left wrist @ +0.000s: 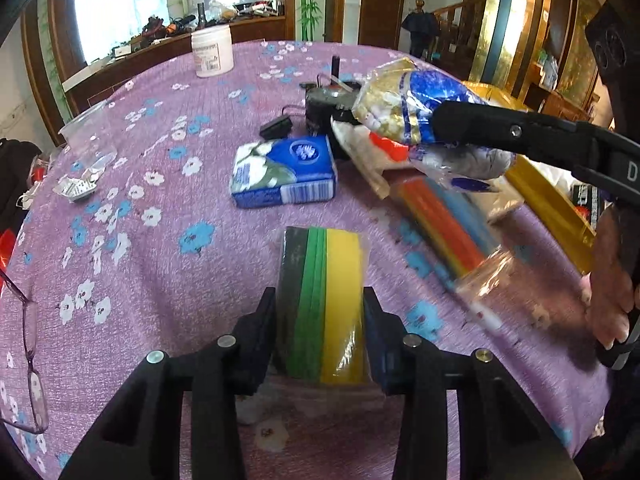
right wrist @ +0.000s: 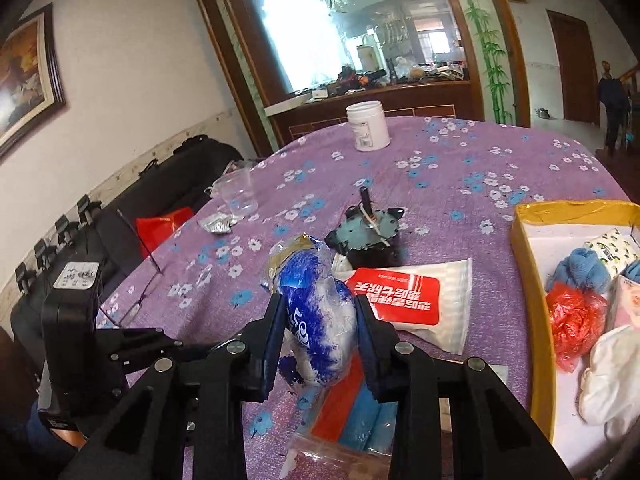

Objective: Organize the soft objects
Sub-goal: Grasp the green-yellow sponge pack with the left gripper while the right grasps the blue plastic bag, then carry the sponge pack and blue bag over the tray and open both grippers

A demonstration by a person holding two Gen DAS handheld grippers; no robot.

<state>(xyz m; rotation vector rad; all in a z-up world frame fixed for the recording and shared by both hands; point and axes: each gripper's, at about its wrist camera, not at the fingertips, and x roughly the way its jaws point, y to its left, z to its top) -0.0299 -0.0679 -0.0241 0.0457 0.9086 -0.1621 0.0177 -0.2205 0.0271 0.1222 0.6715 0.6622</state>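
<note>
In the left wrist view, the left gripper pinches a wrapped pack of sponges standing on the purple tablecloth; beyond lies a tissue pack, unseen from the right. The right wrist view shows the right gripper squeezing a blue-and-white bag held above a cloth roll pack, and only it shows the box holding 1 red bag.

Purple floral tablecloth under tissue pack, white jar, yellow box.
</note>
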